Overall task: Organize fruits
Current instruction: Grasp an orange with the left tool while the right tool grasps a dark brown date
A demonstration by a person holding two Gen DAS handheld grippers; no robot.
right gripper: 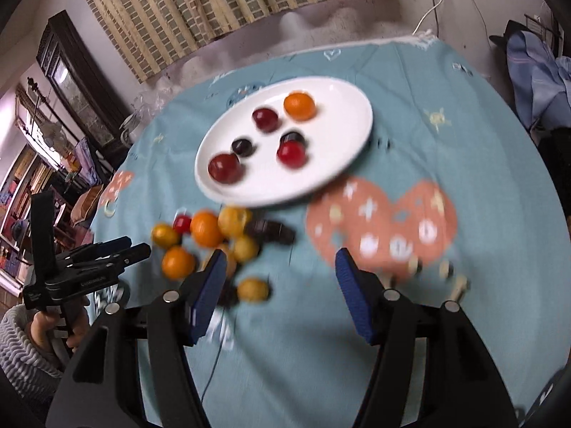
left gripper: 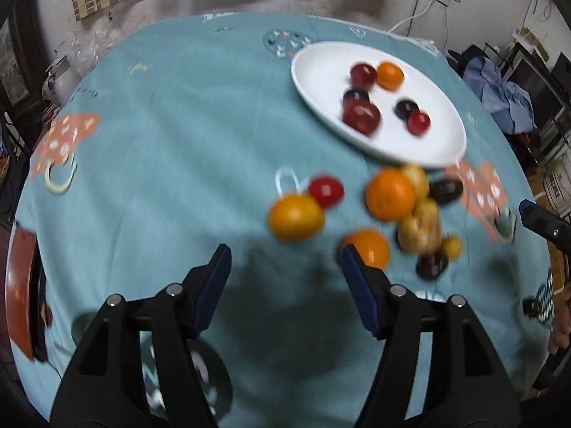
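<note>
Just beyond my left claw (left gripper: 283,262), spread wide and empty, an orange (left gripper: 367,248) sits right of centre by its right finger; loose fruit lies below the white plate (left gripper: 310,71). My right claw (right gripper: 282,267) gapes empty too, farther off.

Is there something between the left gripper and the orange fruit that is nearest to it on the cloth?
Nothing visible. The left gripper is open over bare tablecloth, and the nearest orange lies just behind its right finger, no object between.
</note>
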